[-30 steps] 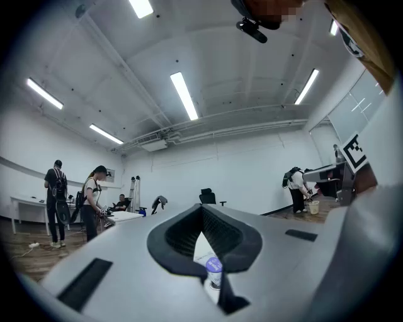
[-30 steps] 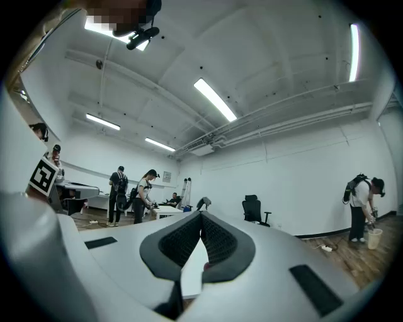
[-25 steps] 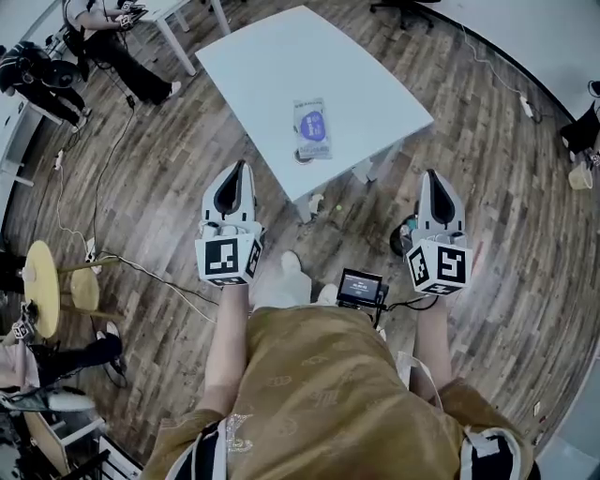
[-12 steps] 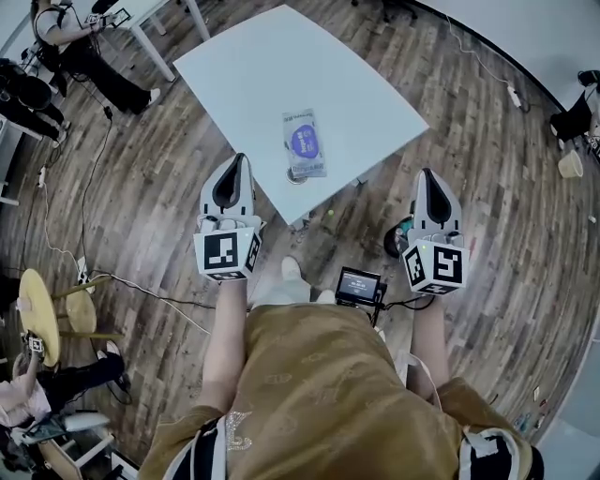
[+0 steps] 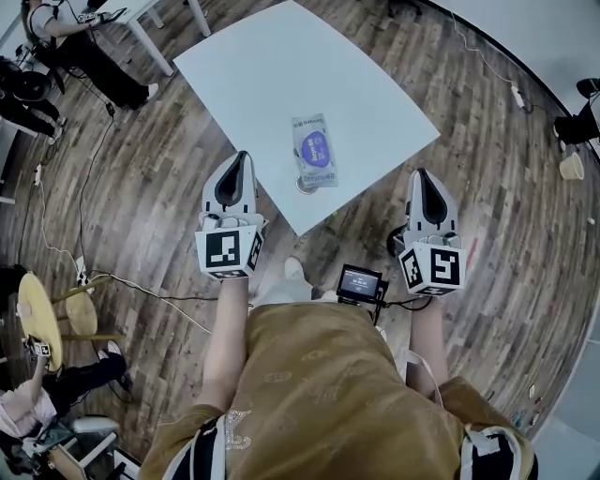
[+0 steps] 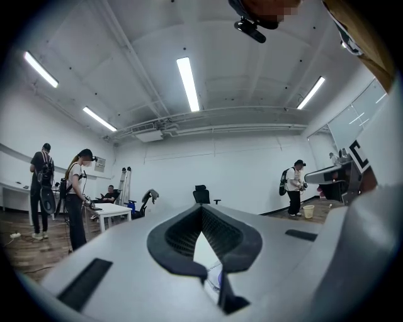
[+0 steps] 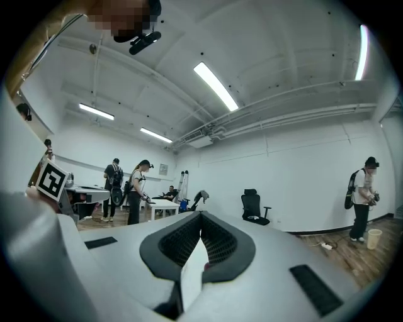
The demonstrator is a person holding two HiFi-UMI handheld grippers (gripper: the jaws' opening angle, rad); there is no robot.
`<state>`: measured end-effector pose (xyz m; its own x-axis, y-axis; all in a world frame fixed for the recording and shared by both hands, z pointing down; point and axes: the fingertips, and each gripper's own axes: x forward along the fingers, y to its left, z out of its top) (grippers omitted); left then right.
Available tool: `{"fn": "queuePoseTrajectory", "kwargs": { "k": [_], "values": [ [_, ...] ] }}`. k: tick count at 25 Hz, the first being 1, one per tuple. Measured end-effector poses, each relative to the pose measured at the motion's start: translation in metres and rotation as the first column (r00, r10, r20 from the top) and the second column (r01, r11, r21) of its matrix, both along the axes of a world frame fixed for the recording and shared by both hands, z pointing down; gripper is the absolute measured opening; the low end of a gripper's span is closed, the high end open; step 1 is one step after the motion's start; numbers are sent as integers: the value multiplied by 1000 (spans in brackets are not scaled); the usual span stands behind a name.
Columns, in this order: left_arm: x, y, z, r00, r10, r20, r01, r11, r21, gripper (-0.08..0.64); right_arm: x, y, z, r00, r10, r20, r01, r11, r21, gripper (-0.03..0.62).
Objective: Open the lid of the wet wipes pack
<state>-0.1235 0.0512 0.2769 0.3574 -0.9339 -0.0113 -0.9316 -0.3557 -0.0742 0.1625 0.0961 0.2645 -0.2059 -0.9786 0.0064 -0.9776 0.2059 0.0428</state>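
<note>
"Where's the wet wipes pack (image 5: 324, 172)?"

"Flat on the white desk (image 5: 272, 66), close to the desk's near corner, with its oval lid (image 5: 315, 145) facing up. The lid looks shut to me."

"And your claws?"

"Both hang short of the desk, over the wooden floor (image 5: 141, 197). My left claw (image 5: 243, 157) is off the desk's near-left edge and my right claw (image 5: 420, 174) off its near-right edge. Each has its jaws together with nothing between them."

"So how do you plan to open it?"

"I reckon one claw should pin the pack's end down on the desk, because a soft pack will slide on that smooth top. The other claw should part its jaws a little, catch the lid's lip and swing it up gently, not yank it."

"Anything in the way?"

"The desk carries nothing else. Beyond its far-left corner, people (image 5: 66, 23) work at another desk, well apart, with cables (image 5: 94, 187) trailing over the floor."
</note>
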Motion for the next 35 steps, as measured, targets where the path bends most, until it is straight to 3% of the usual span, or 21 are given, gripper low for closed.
{"fn": "queuePoseTrajectory", "kwargs": {
  "k": [14,27,35],
  "values": [
    [-40,-27,13,999,8,-36,-9,1000,-17,0,-53,-27,4,999,-20,-46,20,1000,-18,9],
    [-25,-30,22,998,43,-42,-45,998,-42,0,-49,-19,10,1000,-1,-27,0,999,-40,9],
    [-34,-40,23,1000,-5,-23,4,999,-48,0,-57,-44,15,999,-49,-2,49,998,-42,9]
  ]
}}
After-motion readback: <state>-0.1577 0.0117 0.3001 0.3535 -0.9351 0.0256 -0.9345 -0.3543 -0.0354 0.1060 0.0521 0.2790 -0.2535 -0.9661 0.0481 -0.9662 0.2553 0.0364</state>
